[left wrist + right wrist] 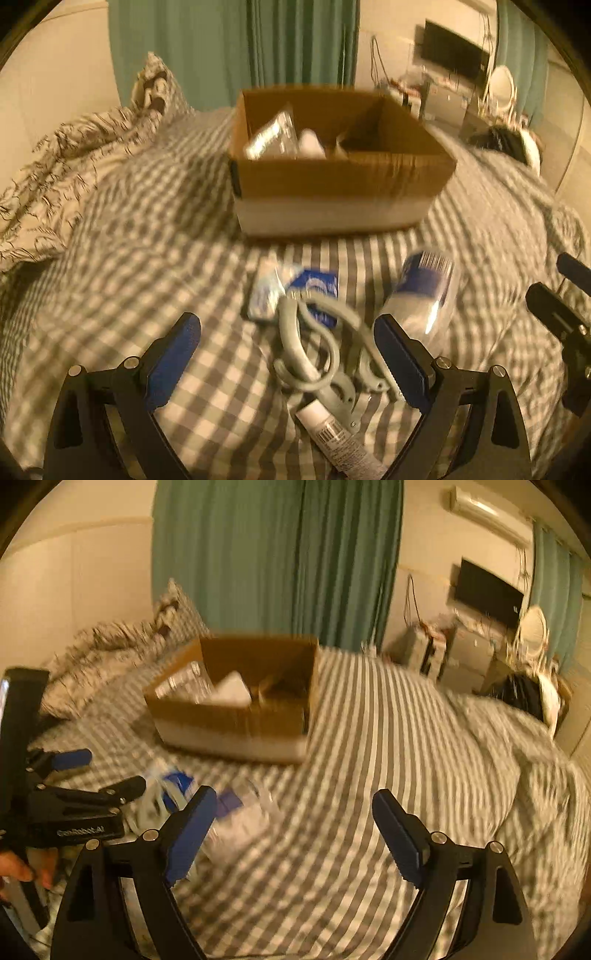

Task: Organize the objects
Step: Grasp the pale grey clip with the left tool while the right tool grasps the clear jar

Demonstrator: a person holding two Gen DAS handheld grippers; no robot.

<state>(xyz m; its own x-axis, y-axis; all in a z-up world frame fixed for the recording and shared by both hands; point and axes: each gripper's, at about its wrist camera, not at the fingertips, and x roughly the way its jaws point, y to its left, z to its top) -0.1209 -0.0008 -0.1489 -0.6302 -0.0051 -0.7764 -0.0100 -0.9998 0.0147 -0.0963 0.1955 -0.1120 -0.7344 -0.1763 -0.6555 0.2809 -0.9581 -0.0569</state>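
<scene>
Bed surface: grey-and-white checked bedspread point(147, 229) covers the bed and carries all items; a rumpled patterned pillow point(55, 177) lies at its far left edge.
Container: open brown cardboard box with a white lower band point(332, 192) stands toward the far middle of the bed; inside it show a clear plastic packet point(271, 138) and a white rounded item point(312, 144), both blurred.
Loose items: a blue-and-white flat packet point(295, 291) lies on the bedspread just in front of the box; grey plastic scissors-like handles point(314, 354) rest touching its near edge; a white tube with a barcode label point(336, 439) lies at the near edge, touching the grey handles; a clear bottle with a blue label point(424, 295) lies on its side just beside the handles, on the right.
Left hand-held gripper point(288, 354): jaws spread wide, holding nothing, positioned over the grey handles with the right blue pad next to the bottle; its contact with the items cannot be determined.
Right hand-held gripper point(295, 830): jaws spread wide, empty, above bare bedspread to the right of the loose items.
Surroundings: green curtain point(277, 554) hangs behind the bed; a black wall screen point(487, 590) sits at the far right.
Image quality: motion blur in both views; fine label detail not legible.
</scene>
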